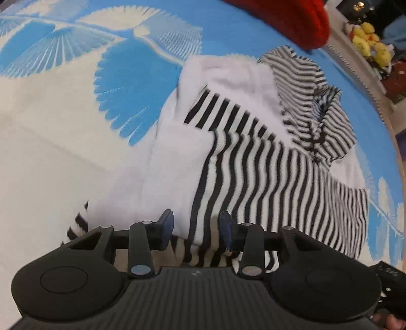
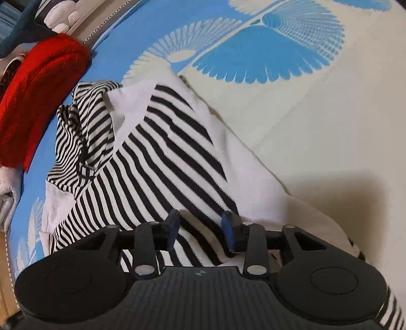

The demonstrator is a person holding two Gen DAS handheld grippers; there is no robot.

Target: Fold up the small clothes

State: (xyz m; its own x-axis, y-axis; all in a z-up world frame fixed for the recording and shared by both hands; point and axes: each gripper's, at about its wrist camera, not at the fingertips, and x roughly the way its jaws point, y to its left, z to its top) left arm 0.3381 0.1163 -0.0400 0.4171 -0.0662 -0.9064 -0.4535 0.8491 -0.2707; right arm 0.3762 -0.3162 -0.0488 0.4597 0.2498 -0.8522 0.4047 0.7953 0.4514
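Observation:
A small hooded top [image 1: 253,162] with black and white stripes and white panels lies partly folded on a blue and cream bedspread [image 1: 63,127]. Its finely striped hood [image 1: 317,101] is bunched at the far end. My left gripper [image 1: 196,229] hangs close over the near hem with its jaws apart. Striped cloth shows in the gap, and the pads do not press on it. In the right wrist view the same top [image 2: 165,157] runs away from my right gripper [image 2: 201,228], which stands open just above the stripes with nothing pinched. The hood [image 2: 76,132] lies at the far left.
A red knitted piece [image 1: 299,20] [image 2: 38,88] lies beyond the hood. Yellow soft toys [image 1: 368,40] sit past the bedspread's edge. A pale folded cloth [image 2: 6,203] lies at the left. A wooden edge [image 2: 5,274] borders the bedspread [image 2: 317,127].

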